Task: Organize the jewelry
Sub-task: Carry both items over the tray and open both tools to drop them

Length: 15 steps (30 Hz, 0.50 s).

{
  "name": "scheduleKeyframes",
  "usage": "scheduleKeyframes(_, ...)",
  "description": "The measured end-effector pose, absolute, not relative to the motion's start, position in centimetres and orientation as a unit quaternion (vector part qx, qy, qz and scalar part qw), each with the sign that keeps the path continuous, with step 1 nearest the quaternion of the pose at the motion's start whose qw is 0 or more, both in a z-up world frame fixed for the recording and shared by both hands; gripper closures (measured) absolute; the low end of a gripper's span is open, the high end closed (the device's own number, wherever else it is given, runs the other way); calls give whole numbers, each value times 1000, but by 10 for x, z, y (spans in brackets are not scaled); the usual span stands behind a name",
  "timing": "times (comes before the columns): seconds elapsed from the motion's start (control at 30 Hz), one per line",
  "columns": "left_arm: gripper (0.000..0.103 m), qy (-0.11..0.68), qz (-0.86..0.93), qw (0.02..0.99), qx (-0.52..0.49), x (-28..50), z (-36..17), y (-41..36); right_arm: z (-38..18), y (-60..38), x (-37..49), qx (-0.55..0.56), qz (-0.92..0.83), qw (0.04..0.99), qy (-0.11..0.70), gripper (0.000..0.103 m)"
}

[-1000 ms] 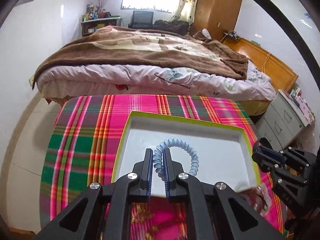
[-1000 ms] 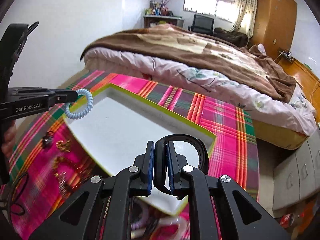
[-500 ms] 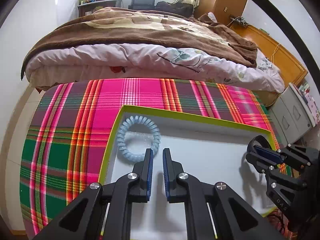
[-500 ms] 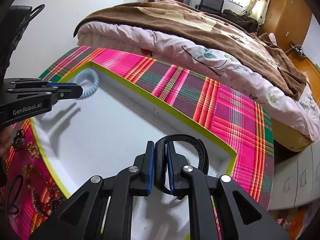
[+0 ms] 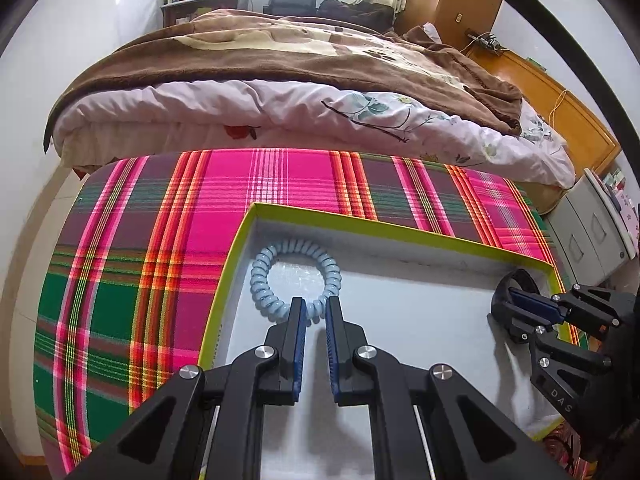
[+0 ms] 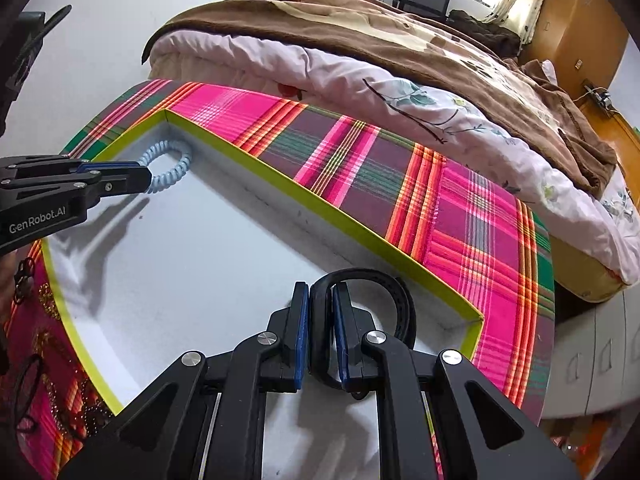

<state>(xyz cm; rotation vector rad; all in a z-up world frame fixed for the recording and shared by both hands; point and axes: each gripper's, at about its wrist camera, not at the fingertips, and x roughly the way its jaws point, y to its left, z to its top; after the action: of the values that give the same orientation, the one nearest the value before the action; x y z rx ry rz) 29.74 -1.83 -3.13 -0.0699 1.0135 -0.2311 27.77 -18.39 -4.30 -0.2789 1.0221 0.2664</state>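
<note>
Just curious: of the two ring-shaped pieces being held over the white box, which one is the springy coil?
The pale blue coil band, pinched by the left gripper at the box's far left corner. The black band is a smooth strap.

Each camera sits just behind its own fingers, looking steeply down and forward, close above a white tray (image 5: 400,236) on a plaid cloth (image 6: 360,168). Both views share the tray, the cloth, the bed (image 5: 280,92) beyond, and each other's gripper.

Glossy plastic coil bracelet (image 5: 296,276), woven tablecloth (image 5: 160,240)
</note>
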Motion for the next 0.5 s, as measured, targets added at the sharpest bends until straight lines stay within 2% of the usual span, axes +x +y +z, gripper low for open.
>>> scheduleKeyframes(0.27, 93, 489, -112, 864, -36, 300, -31, -18, -41, -183, 279, -133, 126, 853, 488, 90)
scheduleKeyframes(0.3, 90, 491, -110, 863, -37, 299, -31, -18, -40, -183, 279, -132, 126, 855, 486, 89)
scheduleKeyframes(0.37, 78, 492, -110, 863, -39, 298, -31, -17, -35, -184, 277, -127, 129, 857, 482, 86)
scheduleKeyframes(0.43, 60, 488, -108, 865, -41, 293, -29, -15, -31, -185, 273, -125, 130, 860, 477, 83)
scheduleKeyframes(0.5, 54, 484, -107, 868, -42, 287, -25, -13, -27, -186, 269, -121, 131, 862, 474, 75)
